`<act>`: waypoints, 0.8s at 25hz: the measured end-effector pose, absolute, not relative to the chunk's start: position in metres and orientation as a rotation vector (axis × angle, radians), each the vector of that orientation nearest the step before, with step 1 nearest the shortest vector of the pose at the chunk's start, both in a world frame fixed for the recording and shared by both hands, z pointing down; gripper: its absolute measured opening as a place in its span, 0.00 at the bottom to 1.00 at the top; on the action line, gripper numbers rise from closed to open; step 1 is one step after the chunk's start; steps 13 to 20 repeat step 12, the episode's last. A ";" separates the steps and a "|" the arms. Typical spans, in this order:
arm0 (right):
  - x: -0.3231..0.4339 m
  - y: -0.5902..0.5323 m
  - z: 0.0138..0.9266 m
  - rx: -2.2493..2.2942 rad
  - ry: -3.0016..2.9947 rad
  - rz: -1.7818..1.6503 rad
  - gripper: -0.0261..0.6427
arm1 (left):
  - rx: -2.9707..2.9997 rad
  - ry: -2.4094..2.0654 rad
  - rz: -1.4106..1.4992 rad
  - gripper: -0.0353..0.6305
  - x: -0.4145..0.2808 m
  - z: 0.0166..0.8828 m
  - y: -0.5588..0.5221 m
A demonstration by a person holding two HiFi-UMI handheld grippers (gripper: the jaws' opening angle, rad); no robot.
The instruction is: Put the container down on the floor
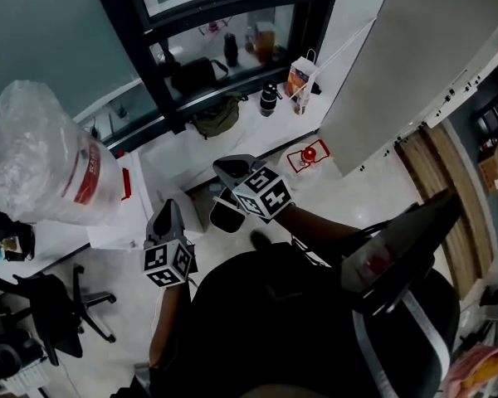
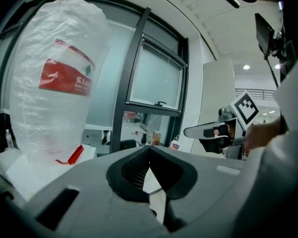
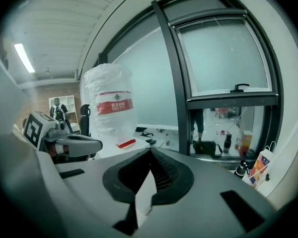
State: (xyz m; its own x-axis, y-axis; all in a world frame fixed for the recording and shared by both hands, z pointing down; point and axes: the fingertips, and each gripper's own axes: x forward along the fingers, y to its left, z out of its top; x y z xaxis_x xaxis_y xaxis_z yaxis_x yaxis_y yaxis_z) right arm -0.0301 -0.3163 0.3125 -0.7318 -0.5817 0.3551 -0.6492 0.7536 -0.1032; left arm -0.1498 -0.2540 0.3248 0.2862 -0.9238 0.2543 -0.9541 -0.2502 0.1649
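The container is a big water jug with a red label, wrapped in clear plastic. It stands upright on a white table at the left. My left gripper is shut and empty, a short way right of the jug. My right gripper is also shut and holds nothing, further right and apart from the jug. In the left gripper view the container fills the left side, and the gripper does not touch it. In the right gripper view the container stands well beyond the gripper.
A black office chair stands at lower left. A black chair back is at lower right. A dark-framed window sill holds a black bag, bottles and a paper bag. A white panel stands at the right, and a small red object lies on the floor.
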 end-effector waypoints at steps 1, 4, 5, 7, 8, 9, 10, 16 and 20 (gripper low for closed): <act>-0.030 -0.316 0.312 0.953 -2.648 0.314 0.05 | 2.275 -1.715 0.148 0.06 -0.150 0.324 -0.253; -0.028 -0.312 0.316 0.958 -2.632 0.319 0.05 | 2.269 -1.718 0.143 0.06 -0.151 0.323 -0.251; -0.028 -0.312 0.316 0.963 -2.632 0.322 0.05 | 2.270 -1.719 0.142 0.06 -0.152 0.322 -0.251; -0.029 -0.311 0.316 0.964 -2.639 0.335 0.05 | 2.276 -1.716 0.144 0.06 -0.151 0.320 -0.252; -0.030 -0.311 0.315 0.966 -2.641 0.343 0.05 | 2.280 -1.713 0.145 0.06 -0.151 0.320 -0.251; -0.030 -0.310 0.316 0.970 -2.643 0.350 0.05 | 2.283 -1.711 0.146 0.06 -0.150 0.320 -0.251; -0.030 -0.310 0.316 0.974 -2.643 0.355 0.05 | 2.284 -1.709 0.146 0.06 -0.149 0.321 -0.251; -0.031 -0.311 0.317 0.982 -2.642 0.361 0.05 | 2.286 -1.705 0.146 0.06 -0.148 0.321 -0.250; -0.031 -0.311 0.317 0.982 -2.642 0.361 0.05 | 2.286 -1.705 0.146 0.06 -0.148 0.321 -0.250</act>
